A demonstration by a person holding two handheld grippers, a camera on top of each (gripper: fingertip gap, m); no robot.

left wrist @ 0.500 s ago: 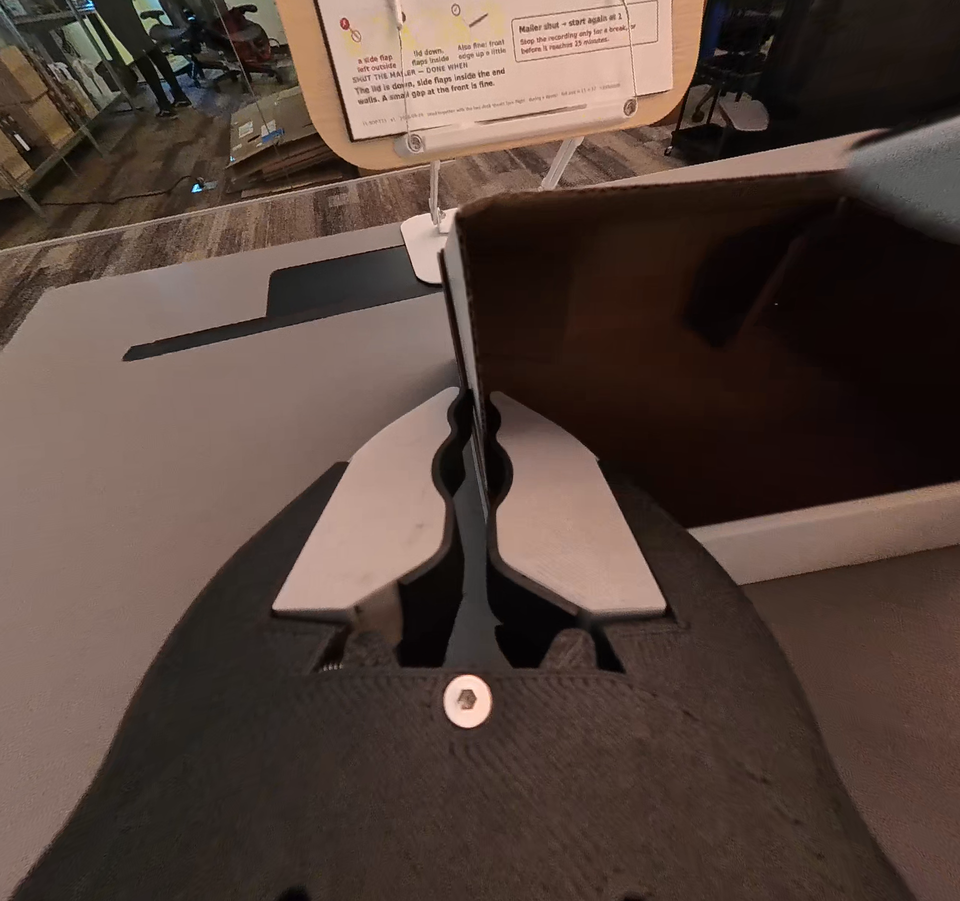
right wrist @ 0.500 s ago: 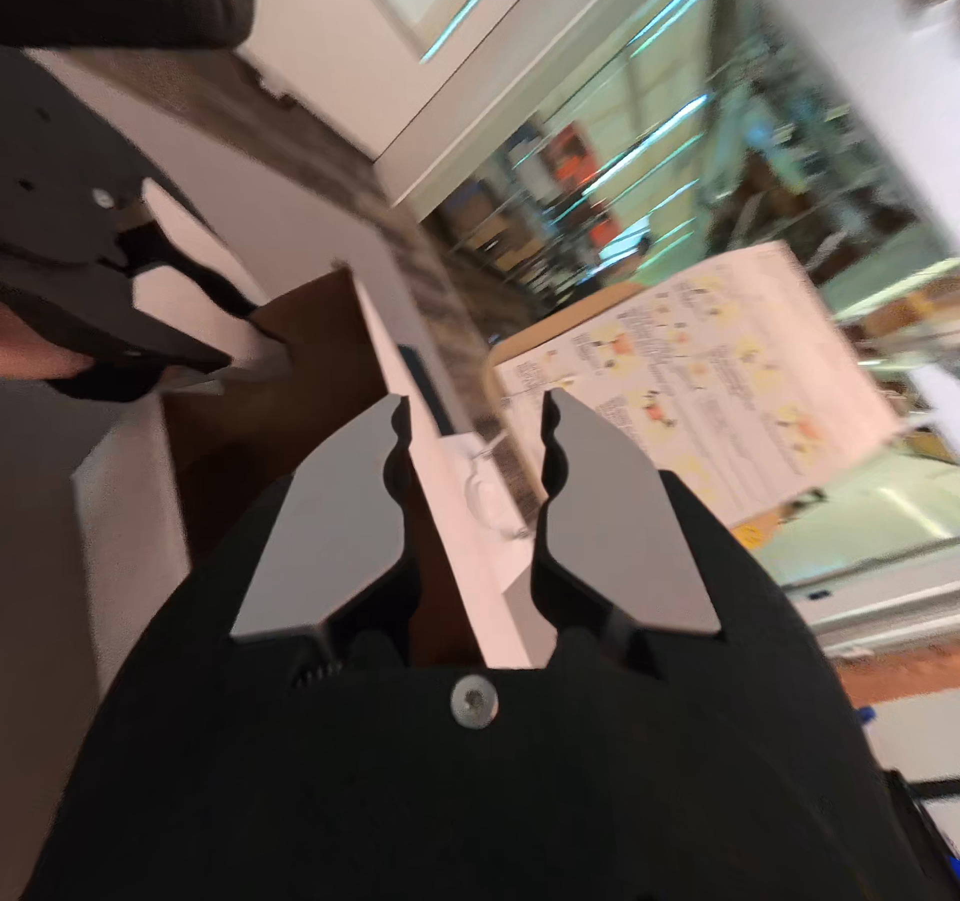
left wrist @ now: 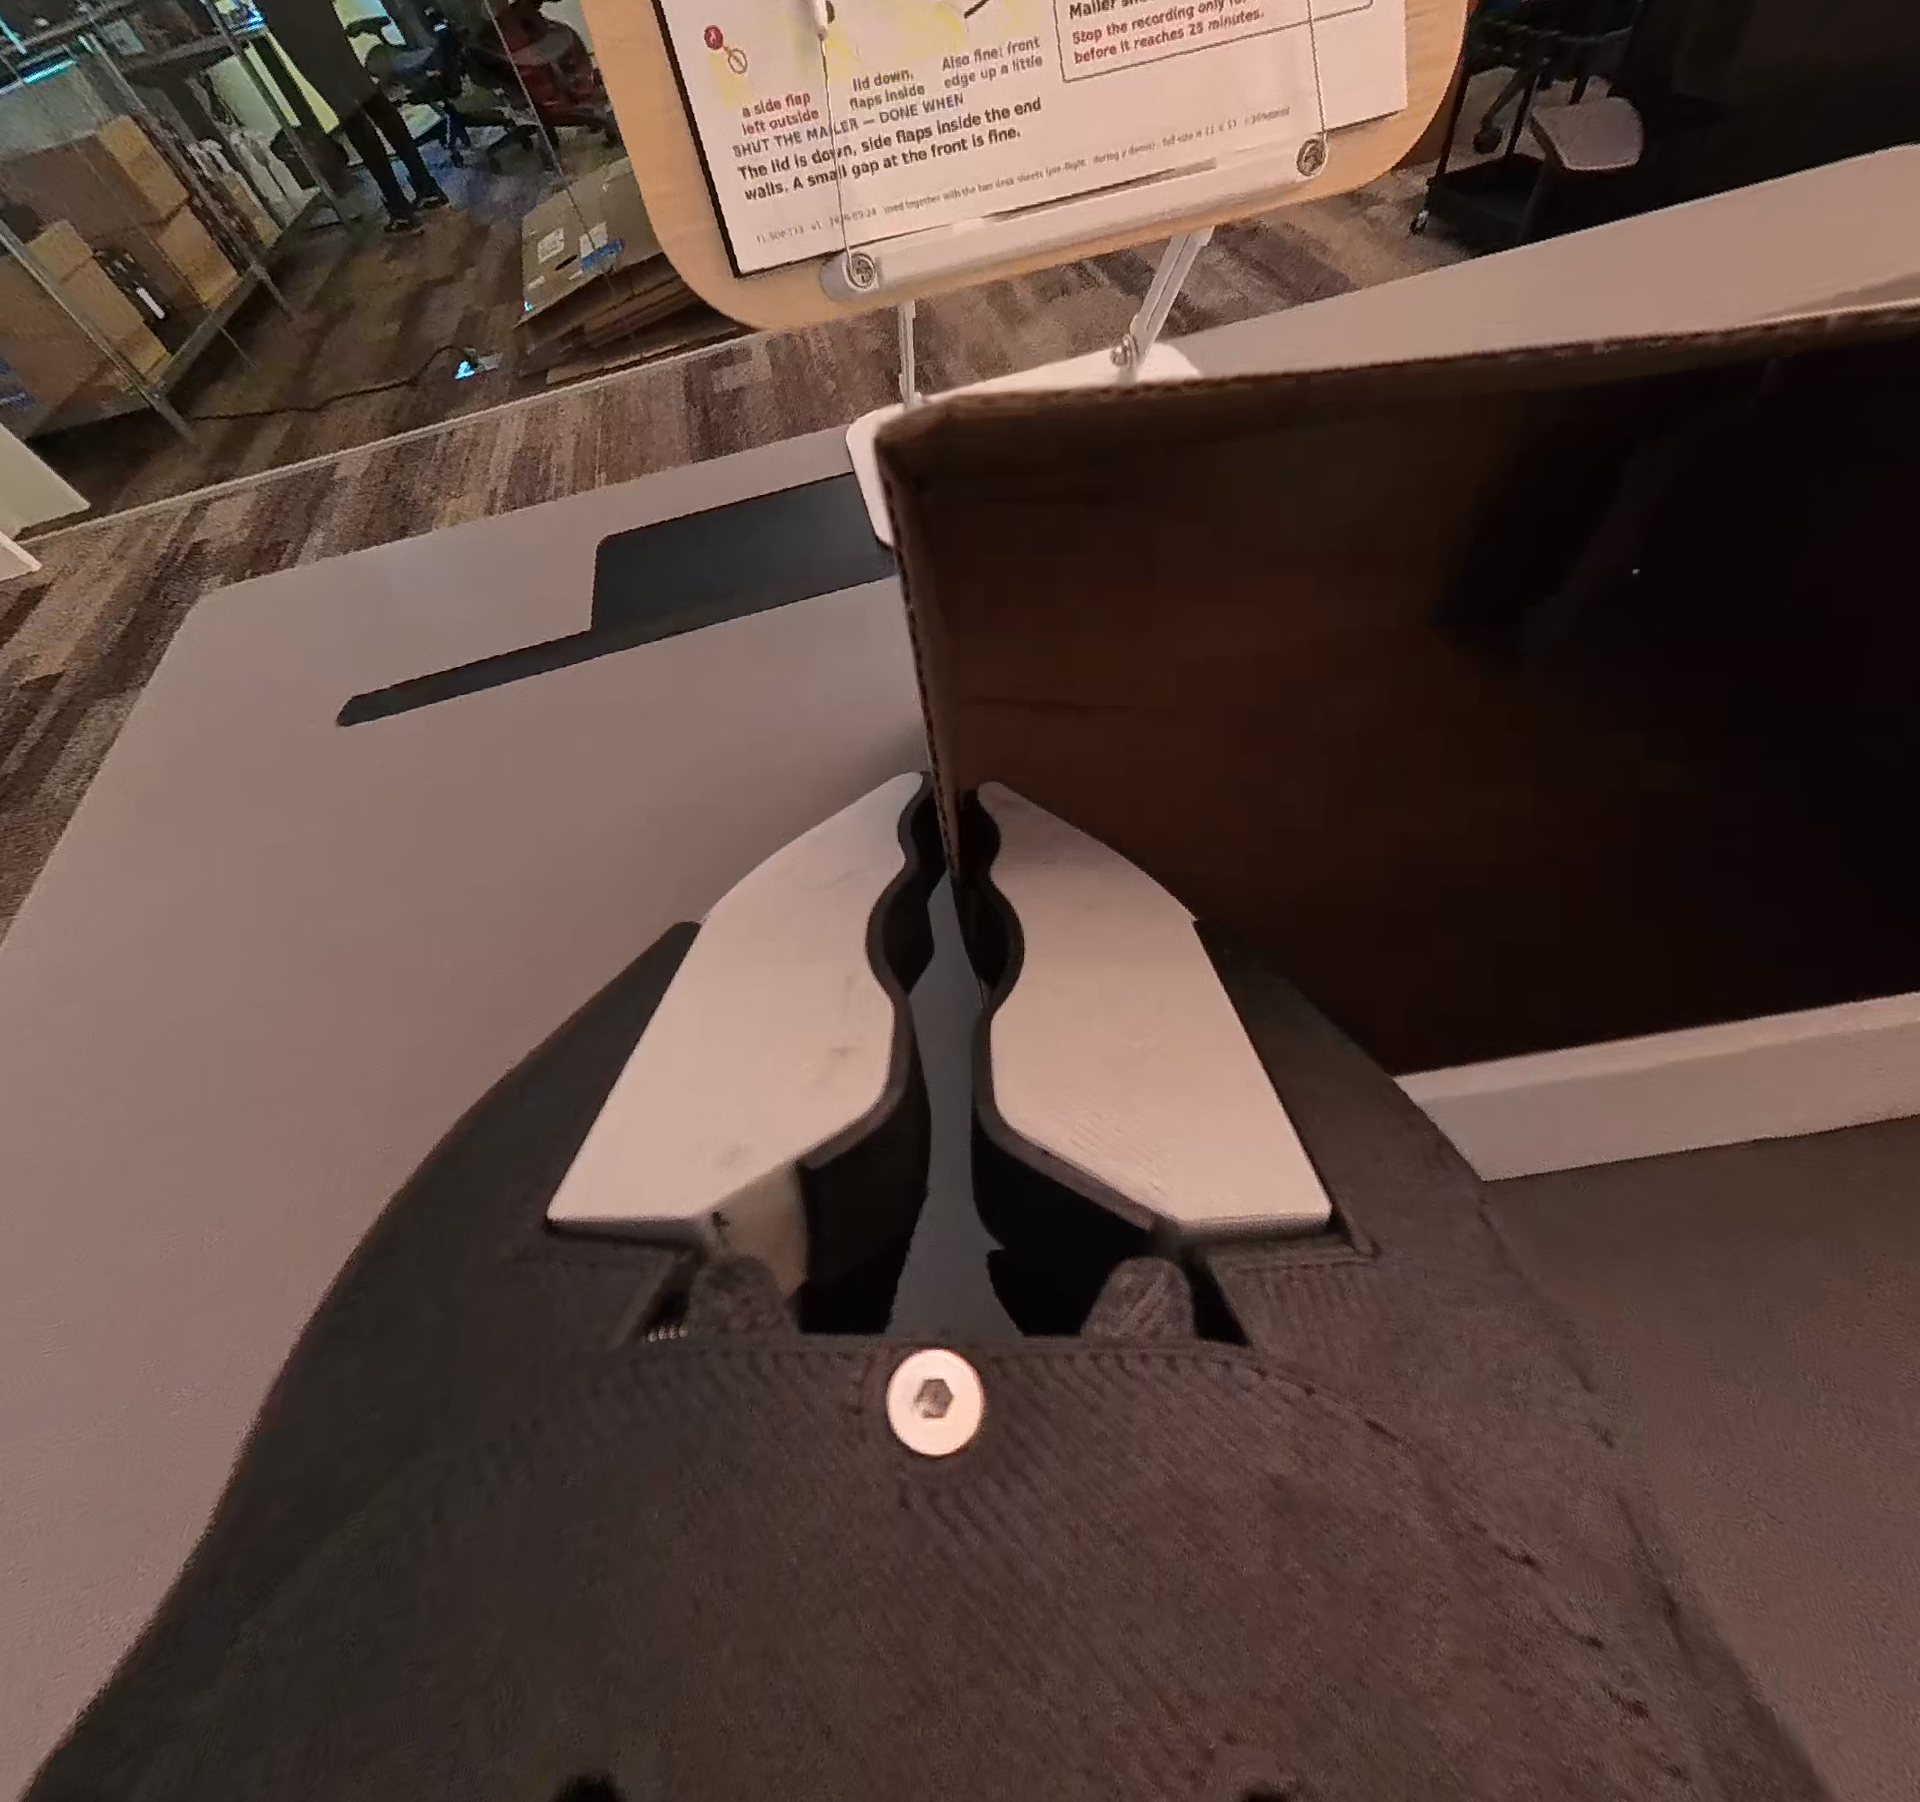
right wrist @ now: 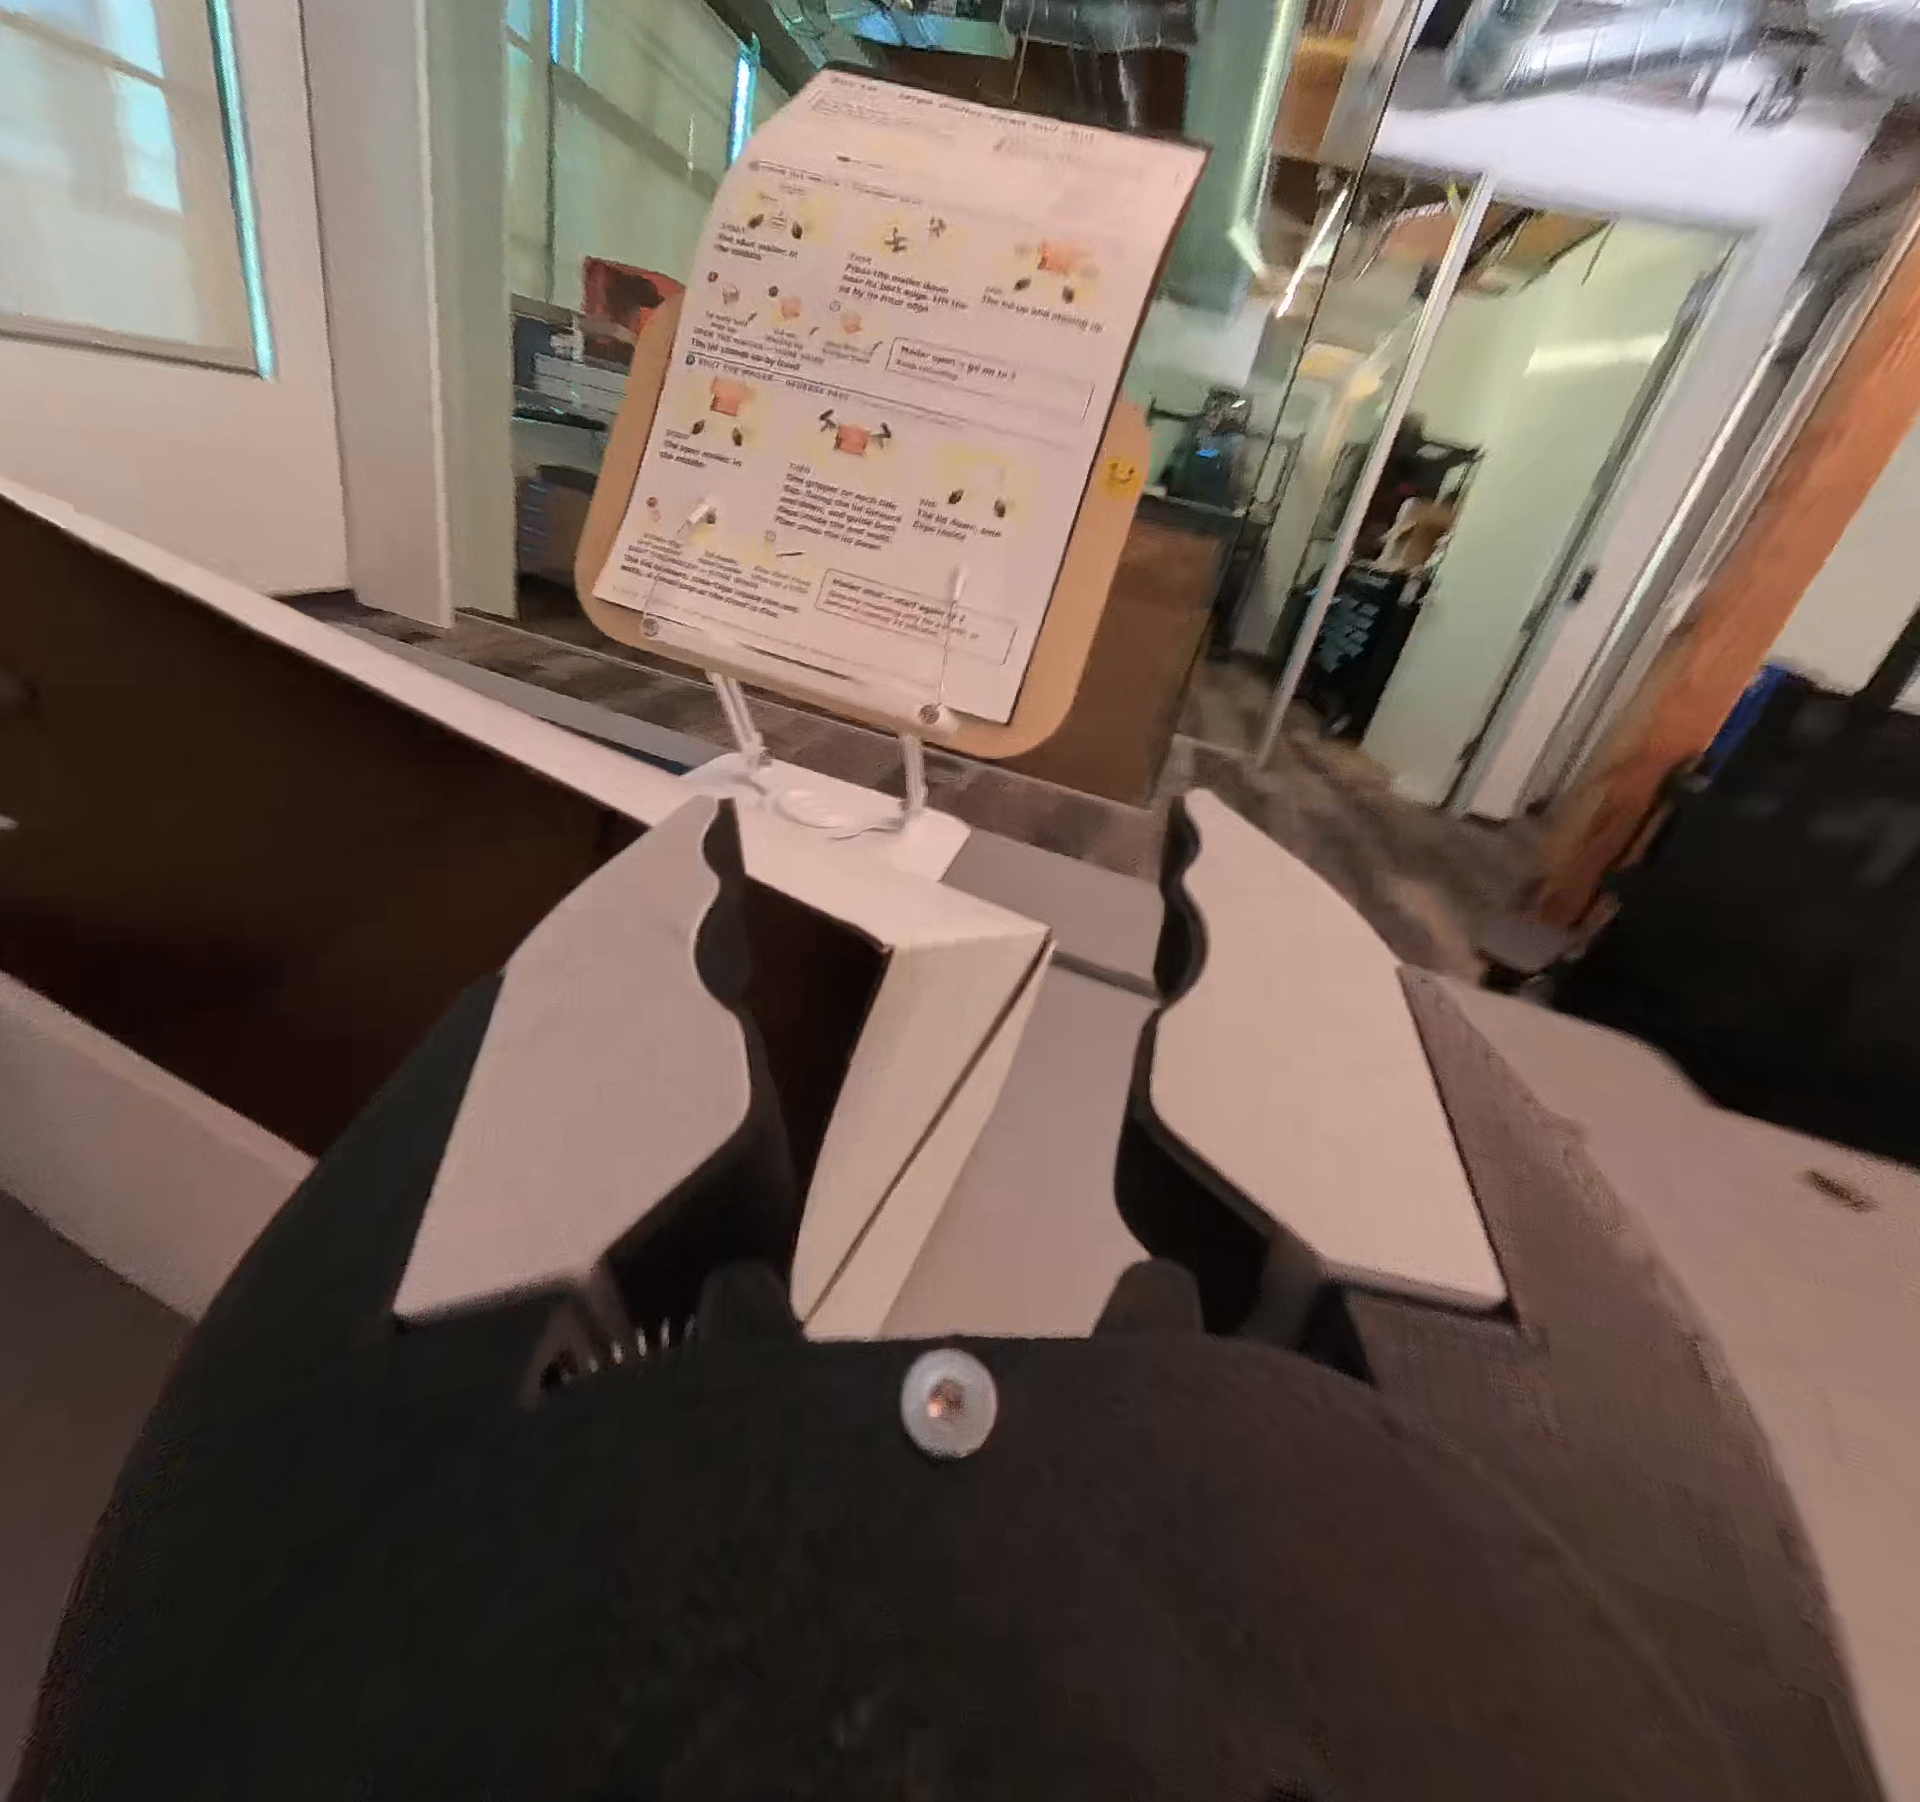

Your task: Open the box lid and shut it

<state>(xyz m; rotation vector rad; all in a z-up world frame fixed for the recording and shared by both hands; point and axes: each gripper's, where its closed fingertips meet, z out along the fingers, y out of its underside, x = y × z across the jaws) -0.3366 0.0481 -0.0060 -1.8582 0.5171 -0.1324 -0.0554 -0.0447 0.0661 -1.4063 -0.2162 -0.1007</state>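
My left gripper (left wrist: 951,796) has its fingers narrowed onto the left side flap (left wrist: 940,713) of the box lid (left wrist: 1403,672), same pinch as half a second ago. The lid stands upright on the grey table (left wrist: 416,817), brown inside facing me, with the box's white front wall (left wrist: 1662,1077) below it.

The change is on my right. The right gripper (right wrist: 951,817), which was swinging tilted through the air, has levelled out, and its wide-open fingers now straddle the right side flap (right wrist: 914,1077), gripping nothing. That view is smeared, so contact is uncertain.

I judge the lid fully open; with the right fingers closed on that flap, I can fold it forward. The instruction stand (right wrist: 883,422) sits behind.
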